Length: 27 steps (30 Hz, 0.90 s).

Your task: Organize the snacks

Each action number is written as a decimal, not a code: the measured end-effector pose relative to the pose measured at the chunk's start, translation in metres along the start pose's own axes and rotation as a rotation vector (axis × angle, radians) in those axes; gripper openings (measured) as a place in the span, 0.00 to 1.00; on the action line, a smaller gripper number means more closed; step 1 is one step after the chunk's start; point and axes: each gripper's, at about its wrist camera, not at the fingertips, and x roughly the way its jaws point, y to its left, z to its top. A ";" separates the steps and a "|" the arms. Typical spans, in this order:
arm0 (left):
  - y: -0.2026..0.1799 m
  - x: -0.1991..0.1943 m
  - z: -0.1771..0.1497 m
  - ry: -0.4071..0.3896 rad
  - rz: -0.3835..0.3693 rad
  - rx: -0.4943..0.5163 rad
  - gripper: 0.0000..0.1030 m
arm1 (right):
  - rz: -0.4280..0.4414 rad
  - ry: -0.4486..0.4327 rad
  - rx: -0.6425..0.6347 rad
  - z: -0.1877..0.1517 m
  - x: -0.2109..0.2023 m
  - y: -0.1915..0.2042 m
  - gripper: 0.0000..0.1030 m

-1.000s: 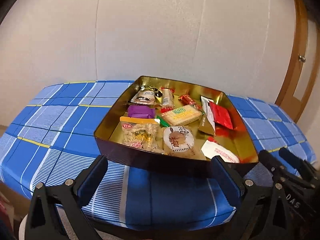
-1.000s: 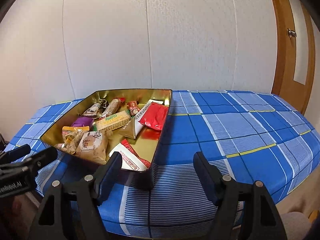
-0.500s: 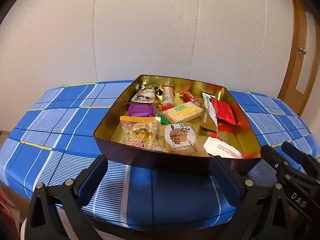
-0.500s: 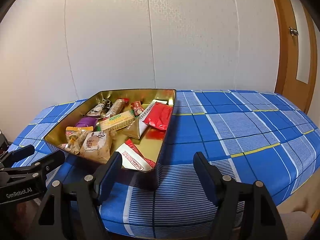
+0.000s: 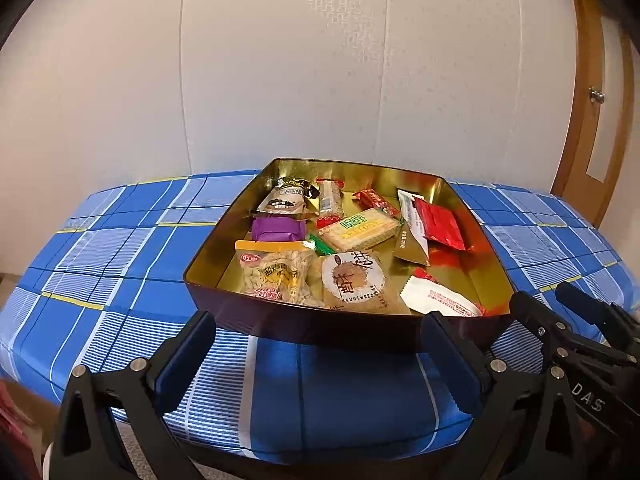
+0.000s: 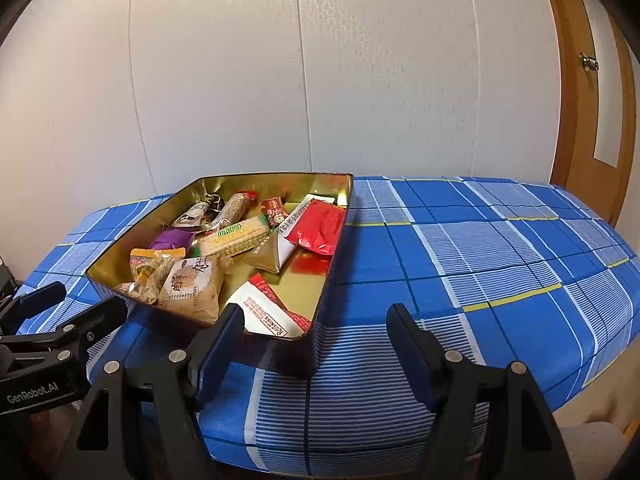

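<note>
Pale panelled wall stands behind your tabletop point(image 5: 120, 264), which is covered by a blue checked cloth with white and yellow lines; a wooden door point(image 6: 592, 92) with a round knob is at the far right.

Your gold-lined tin point(image 5: 472, 236) sits on the cloth toward the left half of the tabletop, dark on the outside, and all the snacks lie loose inside it. Along its near wall you have a clear peanut bag point(image 5: 276, 276) with an orange top, a round-labelled pastry pack point(image 5: 354, 284) just right of it, and a white and red wrapper point(image 5: 440, 302) in the near right corner. Behind those lie a purple packet point(image 5: 276, 229), a green-labelled cracker pack point(image 5: 360, 229), a brown triangular sachet point(image 5: 410, 246) and a red foil pouch point(image 5: 440, 222) leaning against the right wall. At the back are a black and white packet point(image 5: 286, 198), a slim bar point(image 5: 330, 202) in clear wrap and a small red candy point(image 5: 376, 199).

Your left hand-held gripper point(image 5: 320, 354) hangs just short of the tin's near wall, its fingers spread wide with nothing between them. Your right hand-held gripper point(image 6: 316, 340) sits off the tin's near right corner, likewise spread and holding nothing; its left finger point(image 6: 218, 344) overlaps the white and red wrapper in the right wrist view, though you cannot tell whether it touches.
</note>
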 end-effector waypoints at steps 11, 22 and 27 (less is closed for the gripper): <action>-0.002 0.003 0.000 0.015 -0.011 -0.002 1.00 | -0.001 0.003 -0.005 0.000 0.002 0.001 0.73; -0.004 0.003 -0.001 0.021 -0.015 0.001 1.00 | -0.002 0.009 0.001 -0.001 0.002 -0.001 0.73; -0.006 0.003 -0.002 0.020 -0.014 -0.002 1.00 | 0.000 0.009 0.001 -0.001 0.003 -0.002 0.73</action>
